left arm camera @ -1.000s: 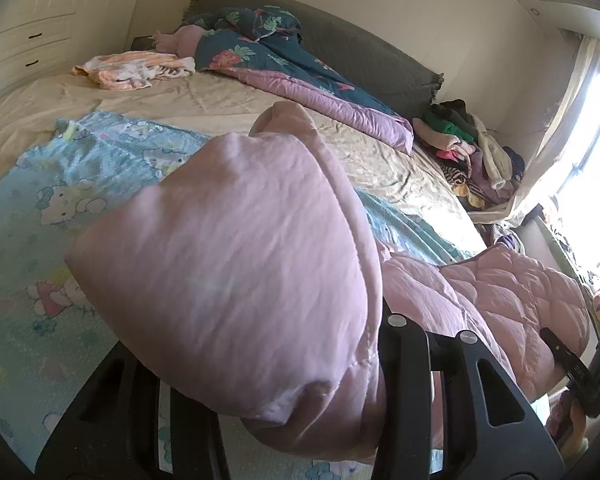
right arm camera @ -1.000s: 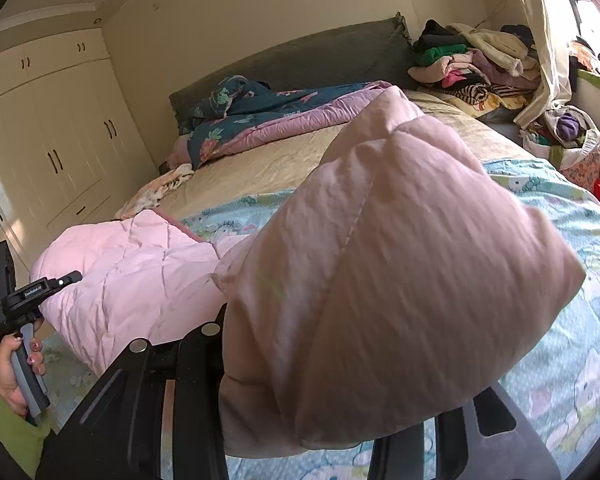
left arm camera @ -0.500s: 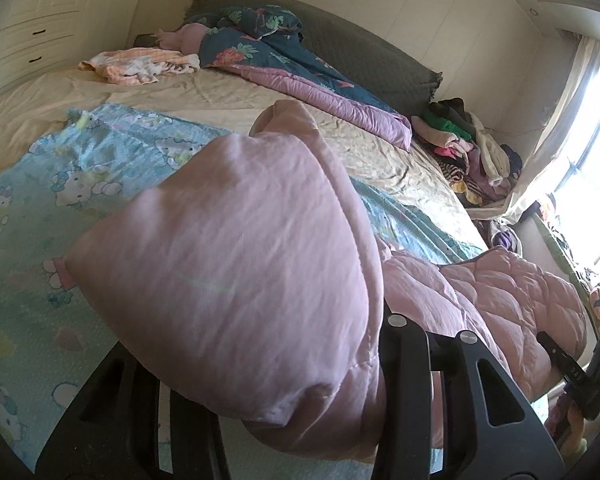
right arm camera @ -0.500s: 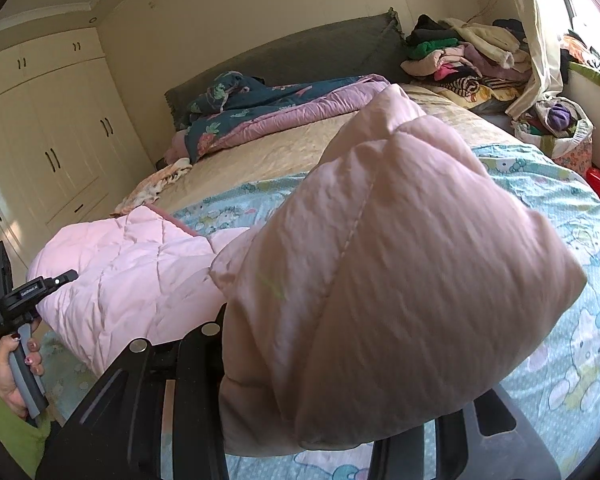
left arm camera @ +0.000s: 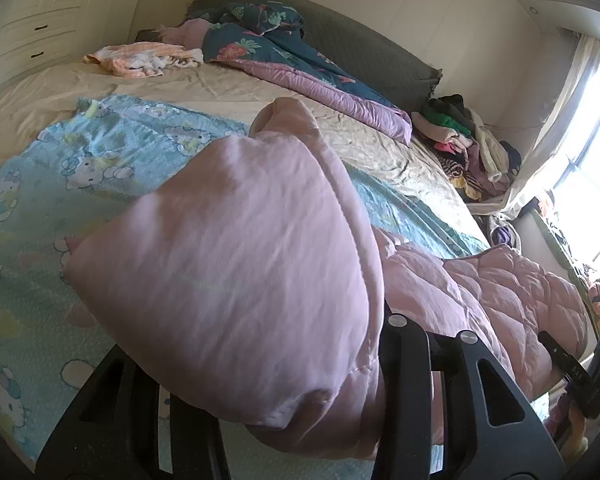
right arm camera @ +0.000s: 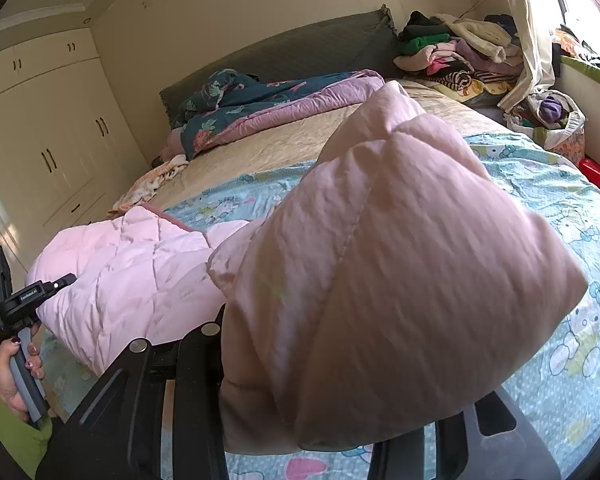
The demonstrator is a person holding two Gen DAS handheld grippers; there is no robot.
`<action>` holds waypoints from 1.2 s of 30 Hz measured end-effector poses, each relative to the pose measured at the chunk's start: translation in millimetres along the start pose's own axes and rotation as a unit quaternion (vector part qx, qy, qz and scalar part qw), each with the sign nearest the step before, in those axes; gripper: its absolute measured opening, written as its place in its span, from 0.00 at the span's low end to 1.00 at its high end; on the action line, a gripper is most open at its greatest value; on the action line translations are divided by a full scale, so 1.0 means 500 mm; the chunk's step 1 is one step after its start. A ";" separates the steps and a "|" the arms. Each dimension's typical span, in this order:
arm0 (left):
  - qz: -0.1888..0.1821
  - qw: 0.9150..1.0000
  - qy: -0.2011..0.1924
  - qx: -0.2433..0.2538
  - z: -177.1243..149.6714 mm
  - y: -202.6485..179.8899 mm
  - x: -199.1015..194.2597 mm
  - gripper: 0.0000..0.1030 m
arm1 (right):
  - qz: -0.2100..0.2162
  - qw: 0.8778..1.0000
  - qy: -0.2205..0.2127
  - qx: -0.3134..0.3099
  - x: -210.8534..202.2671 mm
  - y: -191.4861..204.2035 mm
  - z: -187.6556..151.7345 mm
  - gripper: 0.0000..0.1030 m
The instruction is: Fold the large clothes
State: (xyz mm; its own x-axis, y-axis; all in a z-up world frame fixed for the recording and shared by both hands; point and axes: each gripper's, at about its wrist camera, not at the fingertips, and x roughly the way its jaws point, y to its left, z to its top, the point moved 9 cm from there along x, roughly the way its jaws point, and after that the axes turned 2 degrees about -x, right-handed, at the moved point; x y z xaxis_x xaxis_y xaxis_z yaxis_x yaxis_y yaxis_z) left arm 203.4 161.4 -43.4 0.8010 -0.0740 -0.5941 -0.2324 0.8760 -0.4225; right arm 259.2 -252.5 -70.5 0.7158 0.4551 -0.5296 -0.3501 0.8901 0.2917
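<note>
A pink quilted padded coat (left arm camera: 236, 264) hangs between both grippers above a blue cartoon-print sheet (left arm camera: 60, 184) on the bed. My left gripper (left arm camera: 300, 408) is shut on one padded corner of the coat, which bulges over its fingers and hides their tips. My right gripper (right arm camera: 332, 416) is shut on the other corner of the coat (right arm camera: 400, 264), its tips hidden too. The rest of the coat (right arm camera: 132, 264) sags between them. The right gripper shows at the right edge of the left wrist view (left arm camera: 580, 372); the left one shows in the right wrist view (right arm camera: 16, 312).
The beige bed (left arm camera: 228, 88) carries a dark floral duvet (left arm camera: 284, 56) at the headboard and a small peach cloth (left arm camera: 140, 58). A heap of clothes (right arm camera: 456, 56) lies by the window. White wardrobes (right arm camera: 48, 128) stand along one side.
Both grippers have moved forward over the bed with the coat still held; the blue sheet and bedding have slid nearer in both views.
</note>
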 end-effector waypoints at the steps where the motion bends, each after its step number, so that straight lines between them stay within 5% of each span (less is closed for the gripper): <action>1: 0.000 1.000 0.000 0.000 -0.001 0.001 -0.001 0.33 | 0.000 1.000 0.000 0.000 0.000 0.000 0.000 0.34; 22: 0.006 1.000 0.019 -0.016 -0.070 0.051 -0.029 0.35 | 0.005 1.000 0.012 0.028 -0.009 -0.022 -0.020 0.34; 36: 0.029 0.998 0.039 -0.028 -0.112 0.089 0.008 0.41 | -0.030 0.993 0.078 0.077 0.107 -0.097 -0.061 0.44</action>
State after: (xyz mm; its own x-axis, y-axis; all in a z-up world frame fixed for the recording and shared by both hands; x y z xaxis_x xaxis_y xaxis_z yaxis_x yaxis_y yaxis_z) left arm 165.6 173.4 -102.9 0.7398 -0.0631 -0.6699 -0.3098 0.8518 -0.4224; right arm 296.0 -270.6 -137.0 0.6257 0.4103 -0.6634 -0.2039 0.9069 0.3687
